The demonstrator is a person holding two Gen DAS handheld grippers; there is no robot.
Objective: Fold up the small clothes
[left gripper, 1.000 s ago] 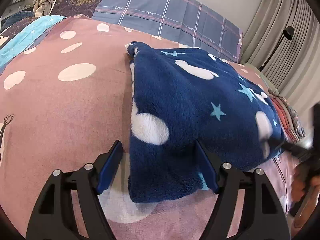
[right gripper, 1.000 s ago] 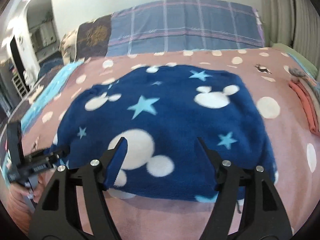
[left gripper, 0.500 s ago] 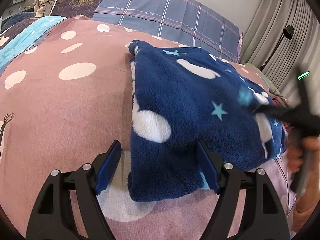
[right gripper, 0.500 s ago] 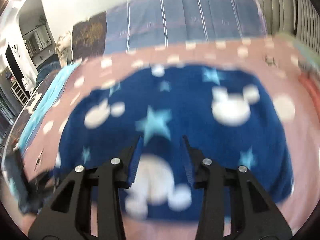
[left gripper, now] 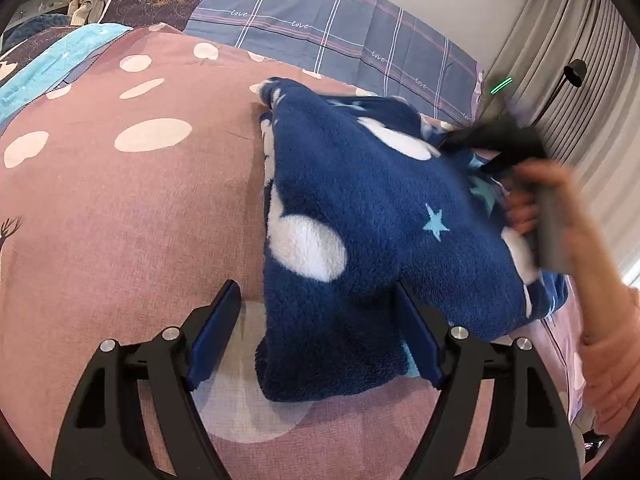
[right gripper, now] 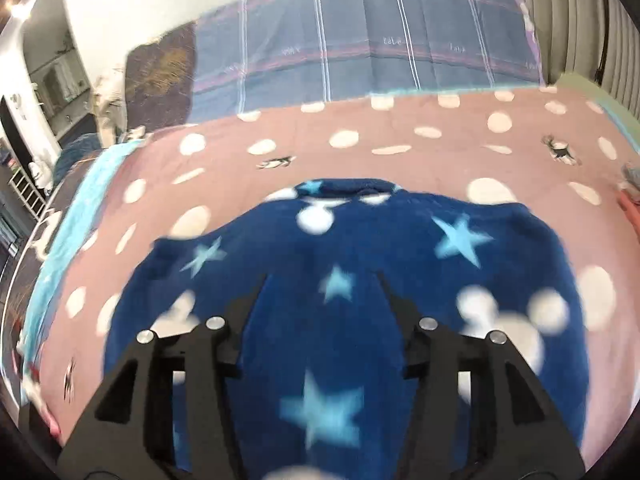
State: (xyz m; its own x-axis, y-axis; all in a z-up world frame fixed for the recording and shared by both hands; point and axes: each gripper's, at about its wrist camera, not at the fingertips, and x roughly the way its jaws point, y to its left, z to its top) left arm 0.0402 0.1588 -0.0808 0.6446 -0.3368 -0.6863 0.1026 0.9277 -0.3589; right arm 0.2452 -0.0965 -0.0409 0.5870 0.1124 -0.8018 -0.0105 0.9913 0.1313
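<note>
Since a second ago, the right gripper (right gripper: 320,292) has swept from the navy fleece garment's (left gripper: 360,208) near edge over its middle, jaws spread; the left gripper (left gripper: 316,320) stays spread astride its corner on the pink duvet (left gripper: 120,208), so flattening looks underway.

A navy-blue fleece garment with white mouse-head shapes and light-blue stars (left gripper: 360,248) lies on the pink polka-dot bedspread (left gripper: 120,208). It is folded over itself, its thick doubled near corner rounded, its far right part lifted off the bed.
</note>
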